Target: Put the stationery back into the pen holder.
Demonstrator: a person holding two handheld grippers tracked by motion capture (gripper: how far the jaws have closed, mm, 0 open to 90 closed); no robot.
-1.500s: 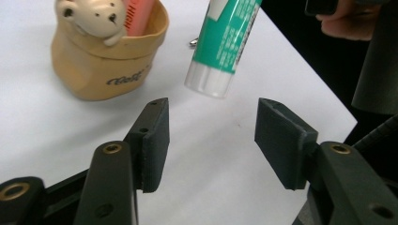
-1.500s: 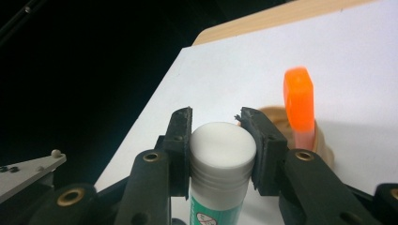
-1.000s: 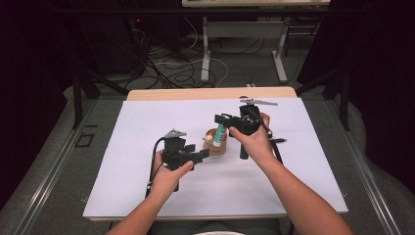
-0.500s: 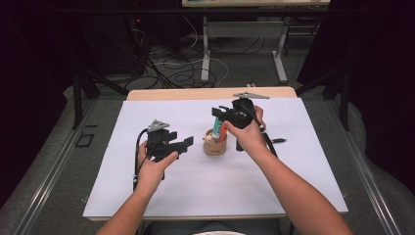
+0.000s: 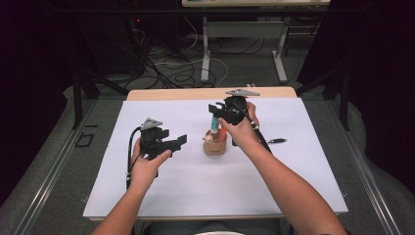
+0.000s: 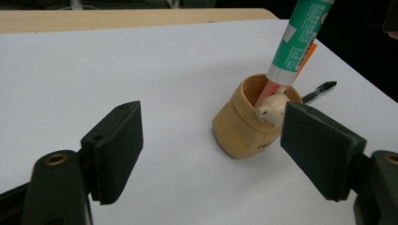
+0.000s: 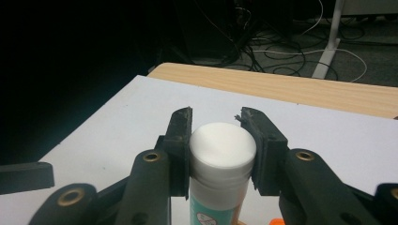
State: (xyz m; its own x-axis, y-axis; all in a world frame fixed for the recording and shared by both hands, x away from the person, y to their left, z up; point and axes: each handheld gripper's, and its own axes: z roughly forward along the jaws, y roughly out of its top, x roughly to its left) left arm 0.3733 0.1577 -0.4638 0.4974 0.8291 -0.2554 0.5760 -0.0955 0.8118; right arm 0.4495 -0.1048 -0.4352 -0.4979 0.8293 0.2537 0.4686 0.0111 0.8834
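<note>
Left claw [image 5: 178, 142] just opening, right claw [image 7: 216, 124] clamped

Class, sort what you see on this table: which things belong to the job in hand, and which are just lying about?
In the job:
- green tube, clamped in the right gripper
- tan bear cup, the tube's lower end inside it
- left gripper, open, nothing between its jaws

Lying about:
- black pen on the white sheet

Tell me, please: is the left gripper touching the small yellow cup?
Apart. In the high view, bare white table lies between the left gripper and the cup. The left gripper view shows its jaws open, with the cup standing beyond them.
</note>
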